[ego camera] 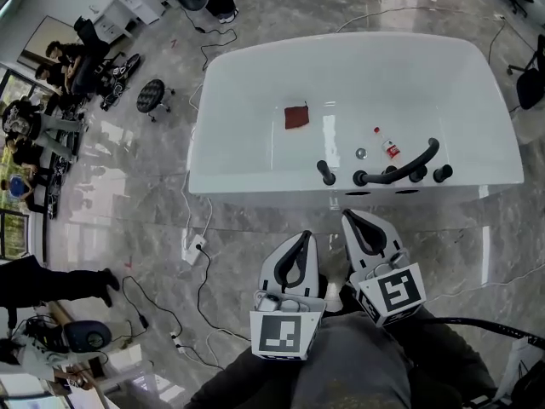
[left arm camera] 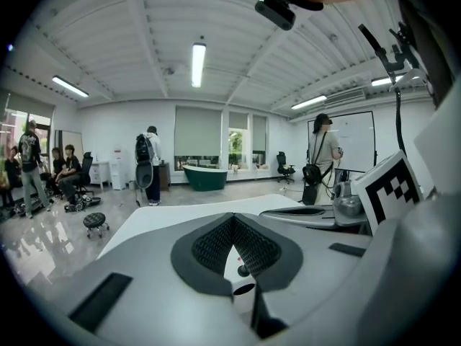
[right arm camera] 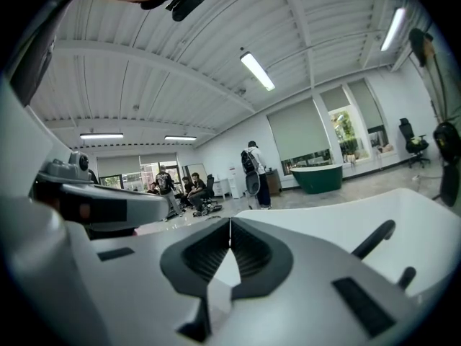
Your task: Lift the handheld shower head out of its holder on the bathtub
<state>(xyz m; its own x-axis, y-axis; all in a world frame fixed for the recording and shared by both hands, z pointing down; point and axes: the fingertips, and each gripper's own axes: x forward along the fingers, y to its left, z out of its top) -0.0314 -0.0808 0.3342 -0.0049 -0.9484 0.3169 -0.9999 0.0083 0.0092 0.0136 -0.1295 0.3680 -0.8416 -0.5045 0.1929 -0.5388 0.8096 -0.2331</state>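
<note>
Since neither gripper has anything in it, I'd say this job's barely started. Going left to right: the left gripper (ego camera: 303, 239) hangs over the floor, just short of the tub (ego camera: 255, 183), jaws pressed together on nothing. The right gripper (ego camera: 354, 220) sits beside it, a touch closer to the near rim, and it's clamped shut and empty too.

Further right, the shower head (ego camera: 407, 162) lies in its holder on that near rim, black, slanting up toward the right with the knobs (ego camera: 326, 173) either side of it. Nothing's touching it.

So pretty much everything is left to do: close the gap, open a pair of jaws, get them round the handle, and lift it clear. My guess is the right gripper takes it, since it's nearer.
</note>
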